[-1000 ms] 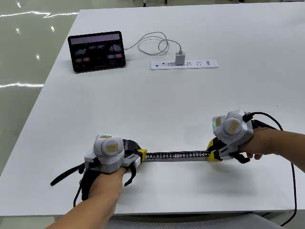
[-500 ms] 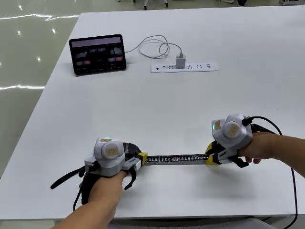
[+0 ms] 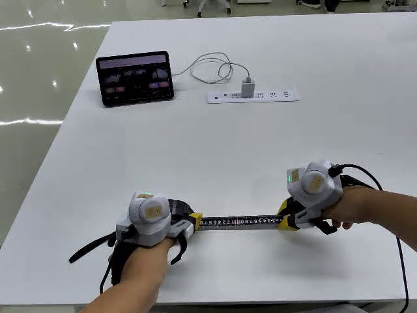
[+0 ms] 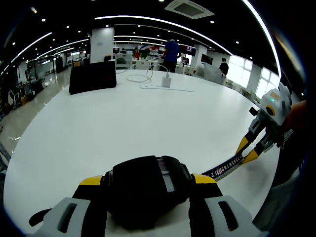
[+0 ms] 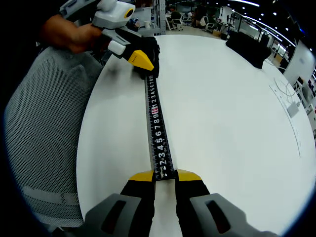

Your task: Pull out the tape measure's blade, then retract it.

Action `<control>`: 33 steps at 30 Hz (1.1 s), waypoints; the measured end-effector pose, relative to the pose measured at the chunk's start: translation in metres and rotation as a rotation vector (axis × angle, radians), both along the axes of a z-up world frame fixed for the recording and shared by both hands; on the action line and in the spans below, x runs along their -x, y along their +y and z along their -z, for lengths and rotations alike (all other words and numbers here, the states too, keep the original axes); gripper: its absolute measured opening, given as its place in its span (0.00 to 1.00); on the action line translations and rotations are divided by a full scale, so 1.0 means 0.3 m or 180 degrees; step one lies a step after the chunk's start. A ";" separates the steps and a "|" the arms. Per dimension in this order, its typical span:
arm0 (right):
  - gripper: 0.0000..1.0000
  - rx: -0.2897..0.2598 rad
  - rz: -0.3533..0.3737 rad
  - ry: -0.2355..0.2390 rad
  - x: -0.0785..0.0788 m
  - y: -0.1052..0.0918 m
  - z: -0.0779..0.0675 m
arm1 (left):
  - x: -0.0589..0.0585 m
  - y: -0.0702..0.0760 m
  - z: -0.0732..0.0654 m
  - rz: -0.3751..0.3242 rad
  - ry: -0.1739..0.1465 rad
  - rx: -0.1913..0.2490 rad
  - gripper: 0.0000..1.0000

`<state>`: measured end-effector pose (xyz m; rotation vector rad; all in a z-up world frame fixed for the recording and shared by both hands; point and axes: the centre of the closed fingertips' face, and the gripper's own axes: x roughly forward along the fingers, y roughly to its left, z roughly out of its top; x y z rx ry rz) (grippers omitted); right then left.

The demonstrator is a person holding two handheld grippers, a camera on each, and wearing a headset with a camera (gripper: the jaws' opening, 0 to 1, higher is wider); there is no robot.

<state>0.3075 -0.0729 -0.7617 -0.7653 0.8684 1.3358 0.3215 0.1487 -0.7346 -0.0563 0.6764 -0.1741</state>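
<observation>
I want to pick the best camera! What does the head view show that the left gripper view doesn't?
The head view adds the left hand behind the left gripper. The left gripper view adds a person in blue far behind, and ceiling lights. Both share the tablet, the power strip, and the blade stretched from the case to the right gripper.

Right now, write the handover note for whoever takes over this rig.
Left tongs: shut on the tape measure case, low on the white table.
Right tongs: shut on the end of the blade.
The blade is out, stretched straight between the two.
Done: pull-out.
Left: guide the blade back into the case, then release.
</observation>
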 end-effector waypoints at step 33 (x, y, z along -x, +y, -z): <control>0.11 -0.0157 0.0082 0.0031 -0.002 0.086 -0.003 | 0.000 -0.001 -0.001 -0.0012 -0.0006 0.0025 0.63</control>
